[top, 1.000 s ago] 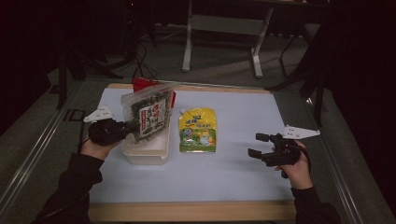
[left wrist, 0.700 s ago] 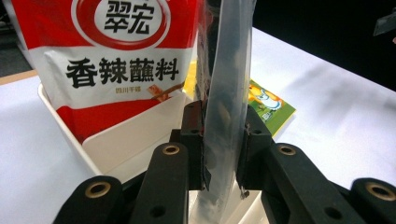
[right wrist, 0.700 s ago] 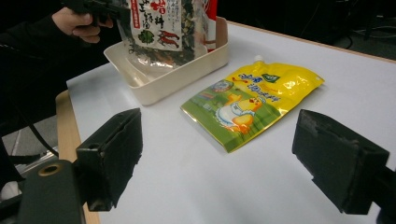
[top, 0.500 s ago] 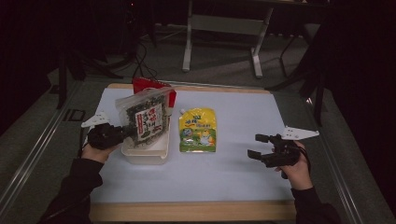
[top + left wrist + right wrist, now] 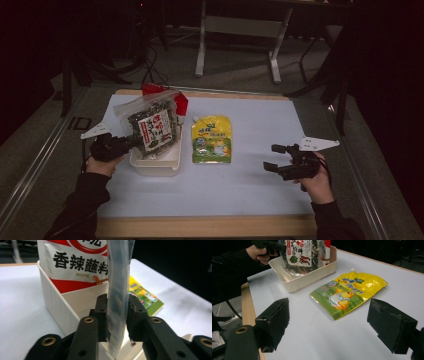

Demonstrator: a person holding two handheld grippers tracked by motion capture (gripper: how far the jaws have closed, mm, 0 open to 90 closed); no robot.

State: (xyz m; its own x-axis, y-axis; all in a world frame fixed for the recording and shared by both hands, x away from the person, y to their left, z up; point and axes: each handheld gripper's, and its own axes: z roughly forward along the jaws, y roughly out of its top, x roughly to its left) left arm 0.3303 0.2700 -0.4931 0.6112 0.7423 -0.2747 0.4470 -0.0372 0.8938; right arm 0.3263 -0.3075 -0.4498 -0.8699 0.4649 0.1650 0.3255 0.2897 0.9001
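Note:
My left gripper is shut on the edge of a clear seaweed snack bag, holding it upright over a white bin. A red-and-white sauce packet stands in the bin behind the bag. A yellow spouted pouch lies flat on the table right of the bin. My right gripper is open at the table's right, its jaws wide apart and pointing at the pouch, holding nothing.
The pale blue table top has a wooden front edge. Metal rails run along both sides. A white stand frame and cables sit on the floor beyond the table.
The left gripper has drawn the seaweed bag a little toward the left and nearer the bin's front, tilting it. The right gripper has barely moved.

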